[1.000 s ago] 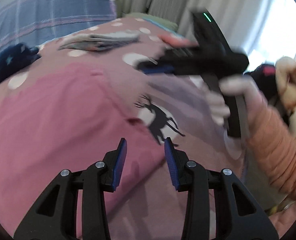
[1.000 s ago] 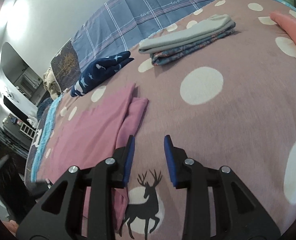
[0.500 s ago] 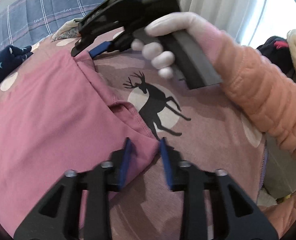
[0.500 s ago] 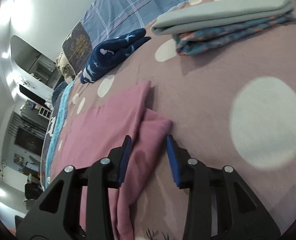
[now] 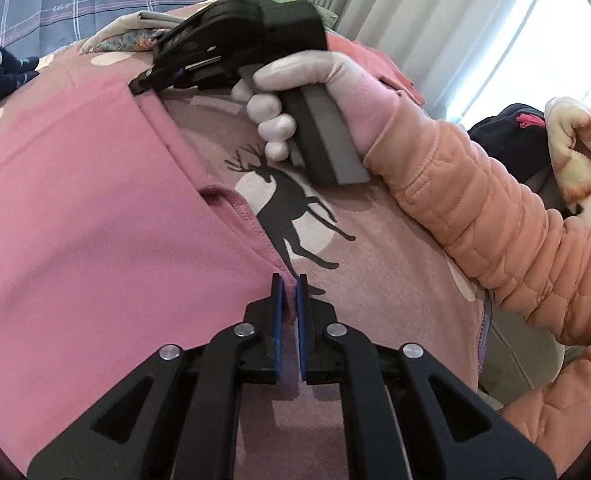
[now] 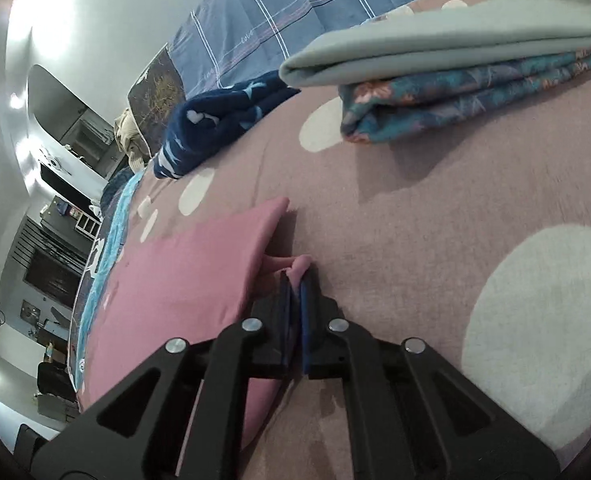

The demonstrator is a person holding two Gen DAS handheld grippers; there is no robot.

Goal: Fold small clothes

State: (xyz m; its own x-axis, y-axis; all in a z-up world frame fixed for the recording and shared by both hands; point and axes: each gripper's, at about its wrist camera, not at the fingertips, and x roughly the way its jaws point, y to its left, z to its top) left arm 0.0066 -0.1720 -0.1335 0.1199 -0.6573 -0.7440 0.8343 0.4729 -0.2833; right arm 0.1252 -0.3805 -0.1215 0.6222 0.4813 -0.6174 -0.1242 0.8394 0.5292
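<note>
Pink cotton, a soft flat garment (image 5: 107, 216), lies spread on the mauve fleece blanket with white dots and a black deer print (image 5: 291, 208), and its right edge runs just beside that deer; the left gripper (image 5: 288, 284) has its blue pads closed on the garment's corner at the deer's hind hooves; the right gripper (image 6: 294, 280), held in a white-gloved hand (image 5: 315, 92) beyond the deer's antlers, has just been closing, and a pinch of pink cloth now stands up between its pads. Both corners along one edge look seized, so my judgement is that the fold of this piece is set up but not yet made: the cloth still lies flat and open, and the lift and carry-over remain. Further from the deer, past the right gripper, a folded grey cloth rests on a folded teal floral cloth (image 6: 475, 92), which suggests finished pieces; a navy garment with white shapes (image 6: 215, 120) lies bunched beside them, apparently still to do. What kind of garment the pink one is I cannot tell; its far side runs out of frame; the heap of dark and cream cloth (image 5: 567, 152) behind the quilted peach sleeve (image 5: 495, 216) is too cut off to read.
</note>
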